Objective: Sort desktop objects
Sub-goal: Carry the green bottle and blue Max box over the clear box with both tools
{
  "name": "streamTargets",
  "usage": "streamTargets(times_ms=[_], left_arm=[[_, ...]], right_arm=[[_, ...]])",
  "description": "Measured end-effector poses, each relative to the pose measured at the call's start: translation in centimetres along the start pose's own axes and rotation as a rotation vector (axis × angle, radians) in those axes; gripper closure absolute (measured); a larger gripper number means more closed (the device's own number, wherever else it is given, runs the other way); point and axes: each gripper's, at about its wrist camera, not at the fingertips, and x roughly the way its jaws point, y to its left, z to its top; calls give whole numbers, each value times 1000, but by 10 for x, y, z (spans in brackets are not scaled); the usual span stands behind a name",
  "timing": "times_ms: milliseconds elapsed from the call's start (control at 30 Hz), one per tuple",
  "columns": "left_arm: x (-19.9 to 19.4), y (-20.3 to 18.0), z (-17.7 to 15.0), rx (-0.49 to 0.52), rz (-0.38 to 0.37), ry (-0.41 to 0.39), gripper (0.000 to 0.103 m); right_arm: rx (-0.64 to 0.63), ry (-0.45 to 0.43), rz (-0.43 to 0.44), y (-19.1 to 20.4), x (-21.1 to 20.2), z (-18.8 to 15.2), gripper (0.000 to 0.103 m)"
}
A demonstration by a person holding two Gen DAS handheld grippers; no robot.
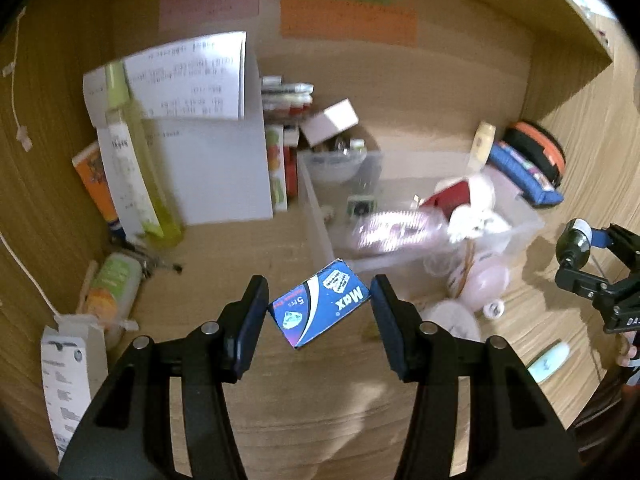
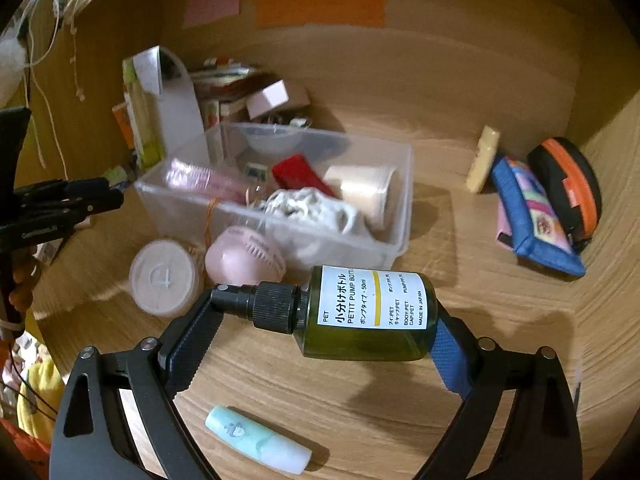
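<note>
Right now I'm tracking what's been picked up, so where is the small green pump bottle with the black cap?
The small green pump bottle with the black cap lies sideways in the right tool, above the wooden desk in front of the clear plastic bin.

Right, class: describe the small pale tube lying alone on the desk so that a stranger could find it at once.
Start at the clear plastic bin in the middle of the wooden desk. Come towards the camera, past the green pump bottle held in the right hand-held gripper. The tube lies alone on bare wood: mint green fading to white, with a small printed figure.
</note>
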Motion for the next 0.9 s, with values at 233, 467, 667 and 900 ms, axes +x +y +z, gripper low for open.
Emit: streamTargets(times_ms=[233,467,667,900], left_arm=[[-4,-7,20,6,-16,-52,50],[5,-14,37,14,-36,-69,50],[19,-21,51,23,-56,-68,50],[45,-25,60,33,-77,-29,50]], right_arm=[[28,-55,-17,-18,-5,20,9],[33,-76,-22,-28,4,40,9],[15,-73,-7,-28,17,52,9],[-23,-48,22,-17,44,62,9]])
